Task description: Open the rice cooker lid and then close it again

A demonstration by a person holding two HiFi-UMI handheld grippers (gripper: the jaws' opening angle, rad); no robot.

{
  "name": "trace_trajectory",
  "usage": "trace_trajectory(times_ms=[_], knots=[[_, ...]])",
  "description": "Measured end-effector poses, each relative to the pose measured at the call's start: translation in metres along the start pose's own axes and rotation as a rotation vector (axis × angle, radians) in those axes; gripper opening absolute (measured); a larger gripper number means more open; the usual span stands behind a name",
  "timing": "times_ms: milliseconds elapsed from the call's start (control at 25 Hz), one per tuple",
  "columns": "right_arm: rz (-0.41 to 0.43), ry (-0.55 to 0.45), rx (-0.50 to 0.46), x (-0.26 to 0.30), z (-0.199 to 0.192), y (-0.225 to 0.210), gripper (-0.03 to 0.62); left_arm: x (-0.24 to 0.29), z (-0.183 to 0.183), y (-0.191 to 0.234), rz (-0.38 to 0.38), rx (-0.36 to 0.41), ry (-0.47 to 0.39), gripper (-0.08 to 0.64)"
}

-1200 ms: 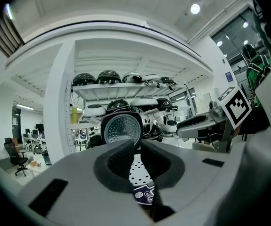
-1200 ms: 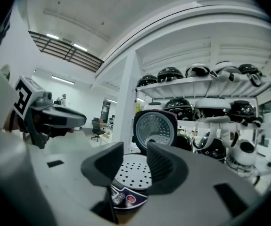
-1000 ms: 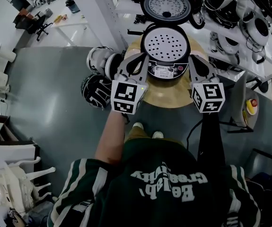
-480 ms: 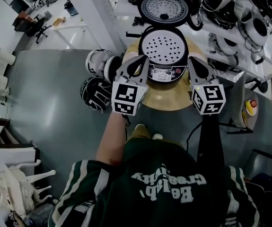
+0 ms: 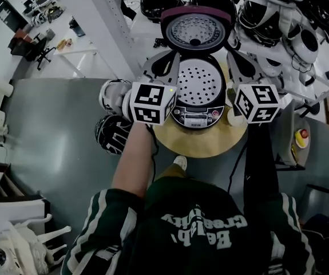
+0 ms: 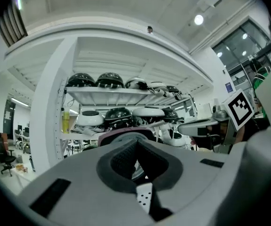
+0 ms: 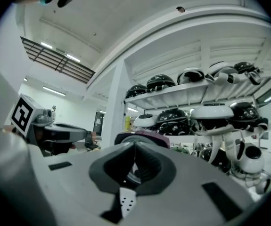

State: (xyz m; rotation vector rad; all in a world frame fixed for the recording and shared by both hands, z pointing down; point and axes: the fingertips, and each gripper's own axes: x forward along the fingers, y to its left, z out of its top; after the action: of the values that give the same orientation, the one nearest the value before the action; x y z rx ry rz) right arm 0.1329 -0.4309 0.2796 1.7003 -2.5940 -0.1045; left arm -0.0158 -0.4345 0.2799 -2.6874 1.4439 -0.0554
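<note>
The rice cooker (image 5: pixel 197 117) stands on a round wooden table (image 5: pixel 201 145). Its lid (image 5: pixel 195 30) is raised upright, and a perforated steamer tray (image 5: pixel 201 85) lies in the pot. My left gripper (image 5: pixel 170 60) is at the cooker's left and my right gripper (image 5: pixel 236 58) at its right, both shut and empty, tips near the raised lid's lower corners. In the left gripper view the shut jaws (image 6: pixel 136 146) point at the lid's maroon rim (image 6: pixel 119 134). The right gripper view shows its shut jaws (image 7: pixel 134 147) below the same lid (image 7: pixel 142 137).
White shelving (image 5: pixel 301 44) behind and right of the table holds several more rice cookers. Two cookers (image 5: pixel 114 132) sit on the floor left of the table. A pole (image 5: pixel 118 22) rises at back left. A yellow box with a red button (image 5: pixel 300 138) is at right.
Both grippers have moved forward and up, from beside the control panel to either side of the pot near the raised lid. The lid stays open.
</note>
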Motion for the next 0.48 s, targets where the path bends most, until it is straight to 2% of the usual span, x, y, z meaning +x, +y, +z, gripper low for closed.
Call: trace_trajectory(times_ms=[200,360,480], knots=[[-0.040,-0.028,0.000,0.072,0.044,-0.039,0.005,0.067,0.030,0.056,0.001,-0.034,-0.017,0.002],[-0.048,0.032,0.042,0.125,0.058,-0.067,0.003,0.114,0.040,0.095,-0.004,-0.047,0.015,0.002],[-0.048,0.092,0.055,0.155,0.051,-0.084,0.003,0.144,0.037,0.114,-0.007,-0.044,0.049,0.000]])
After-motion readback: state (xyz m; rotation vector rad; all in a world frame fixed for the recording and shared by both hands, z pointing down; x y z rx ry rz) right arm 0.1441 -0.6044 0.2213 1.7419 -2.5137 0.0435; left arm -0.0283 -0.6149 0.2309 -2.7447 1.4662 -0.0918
